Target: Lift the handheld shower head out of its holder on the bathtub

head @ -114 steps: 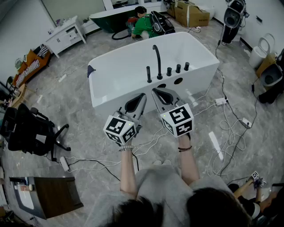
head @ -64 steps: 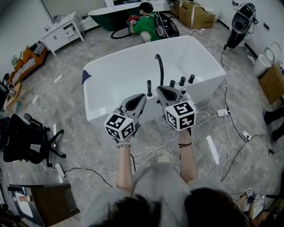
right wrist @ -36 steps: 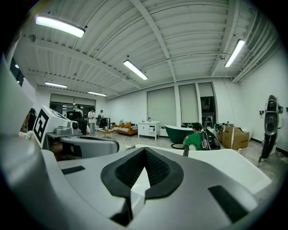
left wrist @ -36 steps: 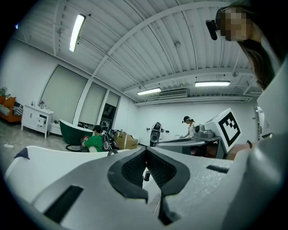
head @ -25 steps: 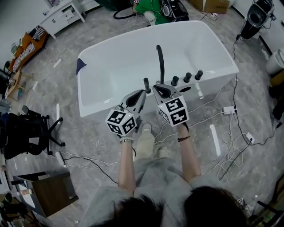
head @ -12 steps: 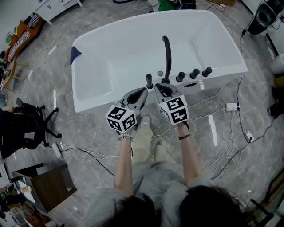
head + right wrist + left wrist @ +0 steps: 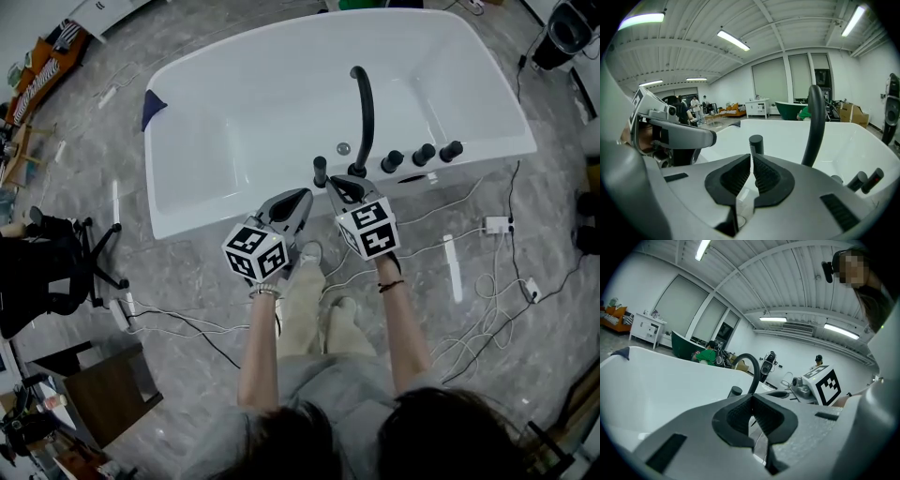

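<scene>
The white bathtub (image 7: 197, 202) lies in front of me, with a black arched spout (image 7: 364, 103) on its near rim. The handheld shower head (image 7: 320, 172) is a short black cylinder standing upright in its holder, left of the spout; it also shows as the shower head (image 7: 756, 143) and the shower head (image 7: 735, 391). My left gripper (image 7: 298, 197) is shut and empty, just short of the rim. My right gripper (image 7: 336, 183) is shut and empty too, its tip close beside the shower head without touching it. Both jaw pairs meet at the left gripper (image 7: 751, 397) and the right gripper (image 7: 751, 157).
Three black knobs (image 7: 422, 155) stand right of the spout. A dark cloth (image 7: 150, 108) hangs on the tub's left corner. Cables (image 7: 187, 323) and a power strip (image 7: 495, 225) lie on the floor. A black chair (image 7: 47, 272) stands at the left. A person in green (image 7: 707, 356) crouches beyond the tub.
Both grippers have come down and forward toward the tub's near rim, still shut. The tub and its fittings now sit closer in the head view.
</scene>
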Available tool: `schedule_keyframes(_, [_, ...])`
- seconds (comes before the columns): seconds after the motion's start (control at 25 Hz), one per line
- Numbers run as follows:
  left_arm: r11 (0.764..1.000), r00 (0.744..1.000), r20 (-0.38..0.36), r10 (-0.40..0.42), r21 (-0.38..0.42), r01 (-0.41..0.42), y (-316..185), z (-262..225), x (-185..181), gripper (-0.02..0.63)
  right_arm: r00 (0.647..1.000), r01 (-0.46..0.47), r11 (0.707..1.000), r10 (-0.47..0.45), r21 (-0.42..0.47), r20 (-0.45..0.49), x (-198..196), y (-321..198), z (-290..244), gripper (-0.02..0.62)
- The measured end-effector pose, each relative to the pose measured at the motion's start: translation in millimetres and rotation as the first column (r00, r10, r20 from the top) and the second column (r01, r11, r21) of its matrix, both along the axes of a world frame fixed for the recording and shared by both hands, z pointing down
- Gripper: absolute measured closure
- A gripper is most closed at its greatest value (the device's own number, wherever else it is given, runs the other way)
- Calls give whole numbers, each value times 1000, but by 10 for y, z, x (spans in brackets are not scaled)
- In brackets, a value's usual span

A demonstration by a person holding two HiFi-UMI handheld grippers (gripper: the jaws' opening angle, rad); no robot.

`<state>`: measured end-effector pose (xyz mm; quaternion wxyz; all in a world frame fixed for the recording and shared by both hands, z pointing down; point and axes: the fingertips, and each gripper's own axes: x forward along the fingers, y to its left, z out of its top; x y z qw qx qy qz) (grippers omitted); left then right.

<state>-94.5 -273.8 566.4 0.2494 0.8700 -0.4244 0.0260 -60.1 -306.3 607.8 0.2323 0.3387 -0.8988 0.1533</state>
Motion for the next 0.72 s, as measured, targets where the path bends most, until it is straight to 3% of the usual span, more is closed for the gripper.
schedule_keyframes(0.2, [1000,1000,5,2,-11,-2,-77,176,-64,601,1000,12,1000,-13,-21,-18,-51,-105,268,592])
schedule_keyframes(0.52, [999,1000,18,13,-48,-12,-164,601,-145,601,1000,7,998,-8,-64,-14,-139,-192,738,485])
schedule_keyframes(0.72, [998,1000,15,9,-61,-8,-211,796,-202,601,1000,13,998,-14,-59,-14,-215,-254,899,455])
